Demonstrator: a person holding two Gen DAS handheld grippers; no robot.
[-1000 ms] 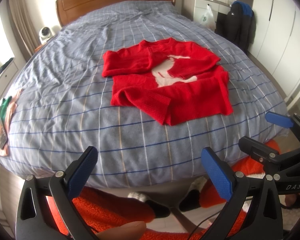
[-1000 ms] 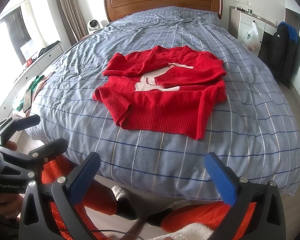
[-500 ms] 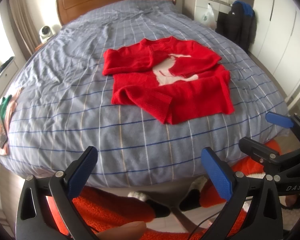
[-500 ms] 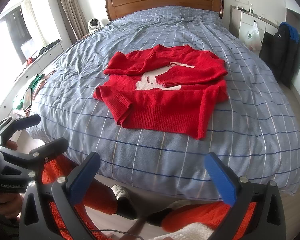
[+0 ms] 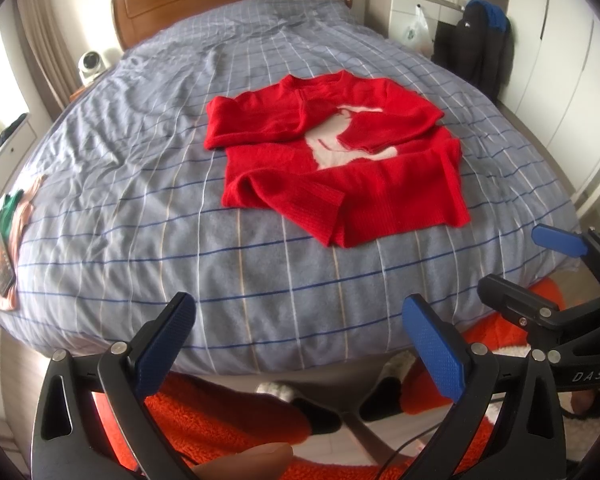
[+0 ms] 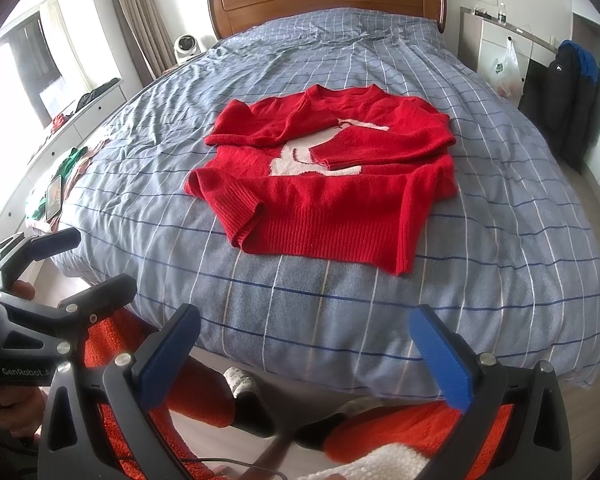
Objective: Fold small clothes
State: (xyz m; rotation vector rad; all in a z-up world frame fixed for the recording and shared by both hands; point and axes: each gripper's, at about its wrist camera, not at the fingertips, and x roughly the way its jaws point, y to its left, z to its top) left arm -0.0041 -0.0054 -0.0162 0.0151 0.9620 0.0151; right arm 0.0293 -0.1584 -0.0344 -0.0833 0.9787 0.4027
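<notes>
Small pile of clothes (image 5: pixel 4 236) lies at the bed's left edge. Left gripper (image 5: pixel 300 344) is held off the near edge of the bed (image 5: pixel 140 184), fingers spread wide, nothing gripped. Red sweater (image 6: pixel 332 176) is laid mid-bed, both sleeves folded across the chest. Right gripper (image 6: pixel 304 356) is likewise held off the near edge, fingers apart, empty.

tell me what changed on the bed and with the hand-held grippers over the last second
Almost nothing. Nothing was grasped or released: the left hand-held gripper and right hand-held gripper stay open and empty short of the bed. The red sweater lies as before, sleeves folded over its front.
</notes>
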